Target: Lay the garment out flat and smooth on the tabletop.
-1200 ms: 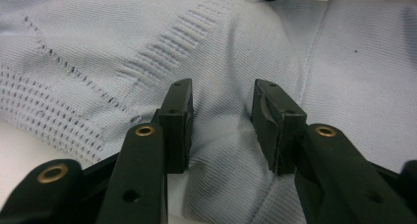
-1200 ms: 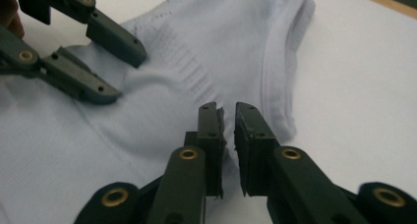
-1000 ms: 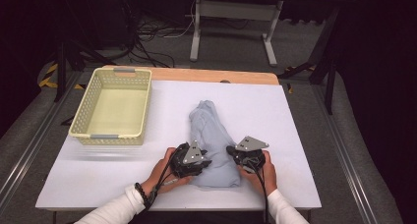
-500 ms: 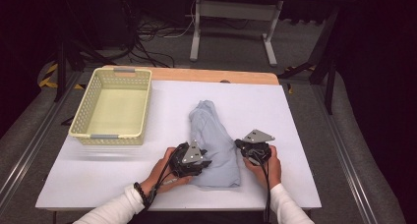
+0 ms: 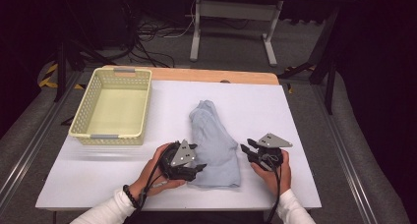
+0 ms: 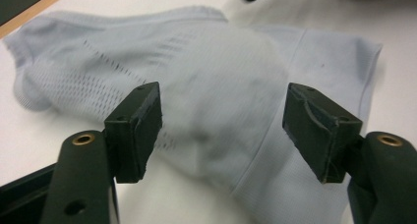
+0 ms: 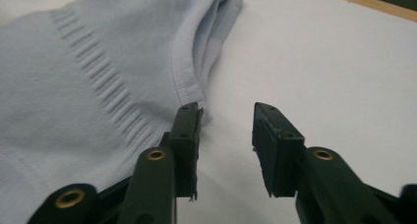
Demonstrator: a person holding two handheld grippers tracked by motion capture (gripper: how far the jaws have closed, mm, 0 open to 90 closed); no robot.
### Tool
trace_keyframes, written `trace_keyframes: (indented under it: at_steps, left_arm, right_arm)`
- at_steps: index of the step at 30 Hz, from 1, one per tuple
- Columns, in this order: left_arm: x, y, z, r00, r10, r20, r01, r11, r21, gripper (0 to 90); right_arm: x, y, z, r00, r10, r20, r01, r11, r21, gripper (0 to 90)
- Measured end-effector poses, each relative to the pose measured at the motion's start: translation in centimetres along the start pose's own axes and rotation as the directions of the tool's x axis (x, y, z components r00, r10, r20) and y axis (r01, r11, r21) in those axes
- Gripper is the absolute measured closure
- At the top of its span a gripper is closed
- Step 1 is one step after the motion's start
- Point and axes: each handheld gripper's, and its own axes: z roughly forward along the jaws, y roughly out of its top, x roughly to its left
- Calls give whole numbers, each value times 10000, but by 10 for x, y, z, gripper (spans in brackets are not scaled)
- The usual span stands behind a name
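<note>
Pale blue garment [image 5: 215,144] folded near desk [image 5: 305,121] front edge, left gripper [image 5: 199,168] jaws just opened wide over it, right gripper [image 5: 244,149] jaws just parted, narrow gap, empty, beside garment's edge.

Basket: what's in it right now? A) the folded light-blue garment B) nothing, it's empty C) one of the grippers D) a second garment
B: in the high view the basket shows only its bare pale-yellow floor, while the light-blue garment lies on the white table cover to its right, with the left gripper and right gripper beside the garment.
</note>
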Motion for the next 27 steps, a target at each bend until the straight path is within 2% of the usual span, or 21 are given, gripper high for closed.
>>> trace_keyframes:
  at_steps: [4,8,10,12,15,18,22,27]
  left_arm:
    - [3,-8,-4,9997,-144,-200,150,9994,302,278]
    - [6,-15,-10,9984,-175,-546,202,9986,496,257]
    - [8,-18,-12,9975,-291,-650,328,9979,559,248]
    - [9,-23,-14,9960,-219,-868,282,9971,714,233]
    - [9,-29,-17,9954,-244,-924,320,9961,825,207]
    - [10,-36,-23,9946,-278,-999,356,9964,774,182]
    - [11,-43,-31,9905,-148,-1366,243,9974,679,148]
    - [12,-50,-41,9879,-163,-1539,253,9980,571,130]
  right_arm:
    - [4,0,-10,9992,138,-377,-155,9989,-443,524]
    - [17,-2,-14,9977,0,-672,-19,9996,-292,414]
    - [24,-4,-15,9970,93,-766,-97,9999,-55,319]
    - [29,-6,-16,9951,289,-945,-285,9996,53,289]
    - [38,-7,-15,9931,331,-1126,-314,9994,168,220]
    - [47,-7,-11,9909,176,-1333,-116,9989,460,189]
    - [56,-7,-1,9895,-34,-1442,150,9967,794,163]
    - [59,-8,10,9899,98,-1417,83,9919,1270,155]
